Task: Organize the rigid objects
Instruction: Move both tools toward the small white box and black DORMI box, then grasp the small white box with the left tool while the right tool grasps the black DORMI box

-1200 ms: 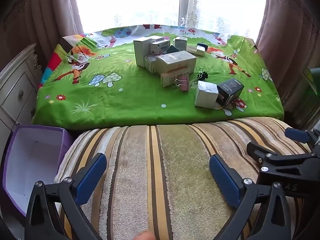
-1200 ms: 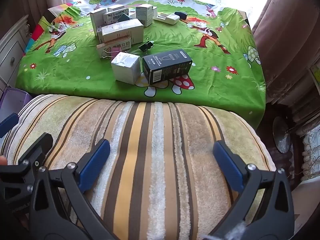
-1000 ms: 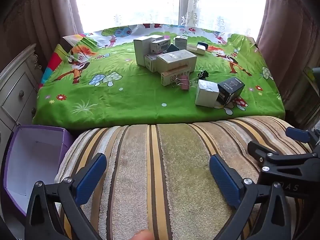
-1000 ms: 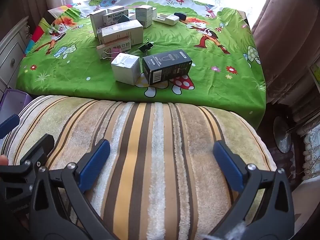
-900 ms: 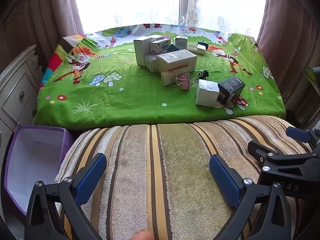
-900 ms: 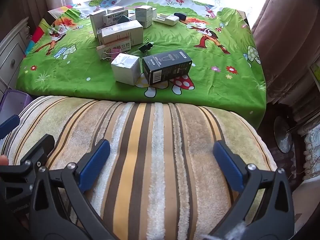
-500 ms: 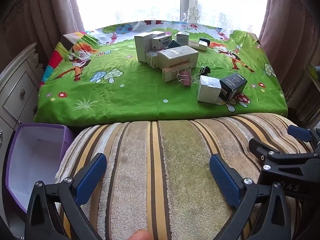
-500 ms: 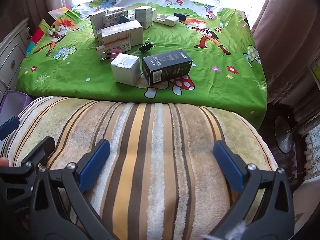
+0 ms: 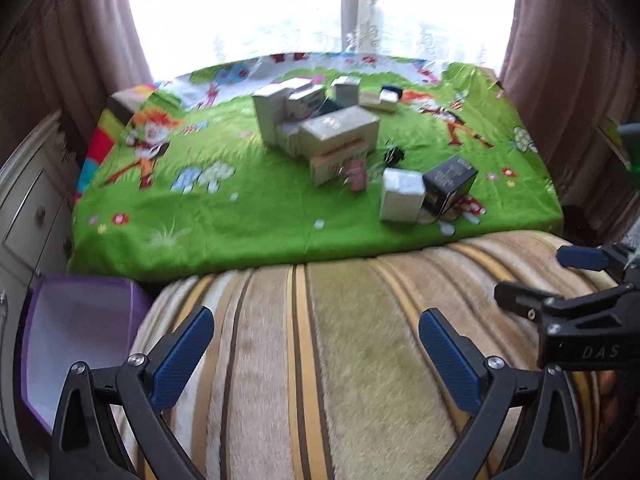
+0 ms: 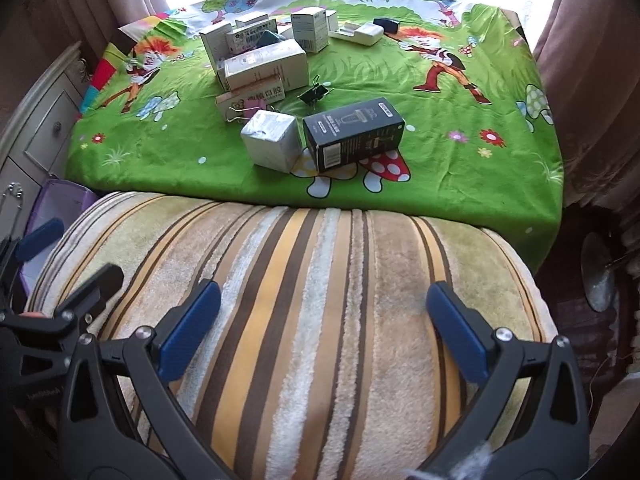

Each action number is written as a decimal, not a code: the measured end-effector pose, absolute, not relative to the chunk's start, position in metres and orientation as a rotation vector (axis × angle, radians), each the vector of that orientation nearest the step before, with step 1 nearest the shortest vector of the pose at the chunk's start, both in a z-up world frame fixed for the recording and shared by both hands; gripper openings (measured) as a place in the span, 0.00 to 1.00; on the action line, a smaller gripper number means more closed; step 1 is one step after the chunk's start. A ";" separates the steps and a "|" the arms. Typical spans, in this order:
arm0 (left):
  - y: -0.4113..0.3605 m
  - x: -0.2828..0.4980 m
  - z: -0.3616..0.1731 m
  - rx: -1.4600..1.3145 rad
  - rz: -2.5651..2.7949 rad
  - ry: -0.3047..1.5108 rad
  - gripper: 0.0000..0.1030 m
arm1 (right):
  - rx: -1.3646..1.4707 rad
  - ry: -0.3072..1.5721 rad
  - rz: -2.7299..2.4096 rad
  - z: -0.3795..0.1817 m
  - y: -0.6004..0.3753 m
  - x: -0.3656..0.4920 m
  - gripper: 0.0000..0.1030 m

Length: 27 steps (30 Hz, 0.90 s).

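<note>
Several small cartons lie on a table under a green cartoon cloth. Nearest the front edge are a black box and a white cube box. Behind them sits a cluster of white boxes, with a black binder clip and a pink binder clip. My left gripper and right gripper both hang open and empty over a striped cushion, well short of the table. An open purple box stands on the floor at the left.
A cream chest of drawers stands to the left of the table. Brown curtains frame the bright window behind. A dark gap with a round metal object lies to the right of the cushion.
Both grippers have moved forward toward the table, so the boxes look larger and nearer. The left wrist view is blurred by the motion. Both stay open.
</note>
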<state>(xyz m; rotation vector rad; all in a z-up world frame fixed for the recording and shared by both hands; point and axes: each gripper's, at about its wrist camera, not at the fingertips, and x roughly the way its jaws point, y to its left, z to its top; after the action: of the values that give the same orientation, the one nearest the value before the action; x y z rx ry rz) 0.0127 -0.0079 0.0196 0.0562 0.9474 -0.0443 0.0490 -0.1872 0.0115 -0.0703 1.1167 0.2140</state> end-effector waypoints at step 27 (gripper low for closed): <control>-0.061 0.168 -0.024 -0.045 -0.293 1.181 0.56 | -0.329 1.073 0.289 -0.005 -0.185 0.161 1.00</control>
<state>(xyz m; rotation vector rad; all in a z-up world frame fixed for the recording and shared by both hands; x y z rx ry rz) 0.1675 -0.0608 -0.0245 -0.0450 1.1807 -0.2926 0.1609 -0.1850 -0.0048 -0.3288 1.0729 0.2893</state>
